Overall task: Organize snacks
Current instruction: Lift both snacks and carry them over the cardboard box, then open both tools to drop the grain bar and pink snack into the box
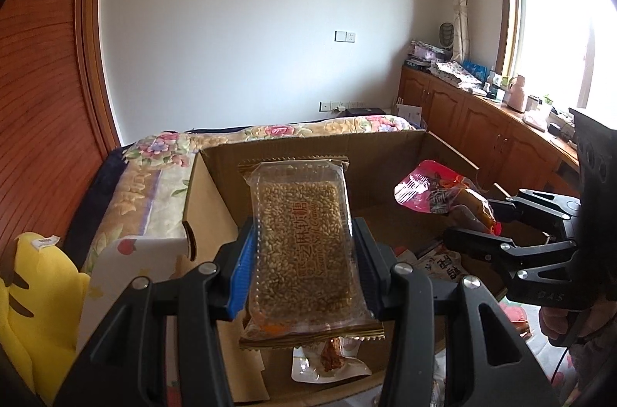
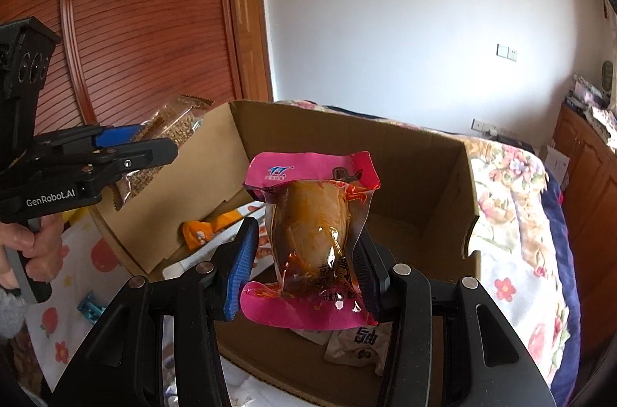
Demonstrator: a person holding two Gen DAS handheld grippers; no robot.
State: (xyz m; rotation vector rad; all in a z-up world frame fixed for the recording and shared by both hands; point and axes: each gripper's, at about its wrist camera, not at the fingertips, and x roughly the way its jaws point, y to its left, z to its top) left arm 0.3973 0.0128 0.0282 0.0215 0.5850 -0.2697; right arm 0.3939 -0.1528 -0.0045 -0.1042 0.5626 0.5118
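My left gripper (image 1: 304, 253) is shut on a clear pack of sesame candy (image 1: 302, 237) with gold-edged seals, held above the open cardboard box (image 1: 308, 145). My right gripper (image 2: 304, 260) is shut on a pink vacuum pack with a brown meat piece (image 2: 312, 226), also over the box (image 2: 405, 152). In the left wrist view the right gripper (image 1: 482, 226) shows at the right with the pink pack (image 1: 432, 191). The right wrist view catches the left gripper (image 2: 154, 145) at the left, where the sesame pack (image 2: 173, 125) sticks out of it. Other snack packets lie on the box floor (image 1: 327, 364) (image 2: 358, 349).
The box stands on a bed with a floral quilt (image 1: 162, 152) (image 2: 513, 214). A yellow plush toy (image 1: 34, 299) lies at the left. Wooden wardrobe doors (image 2: 135, 21) rise behind, and low cabinets (image 1: 482, 121) run under the window. A hand (image 2: 27, 245) holds the left gripper's handle.
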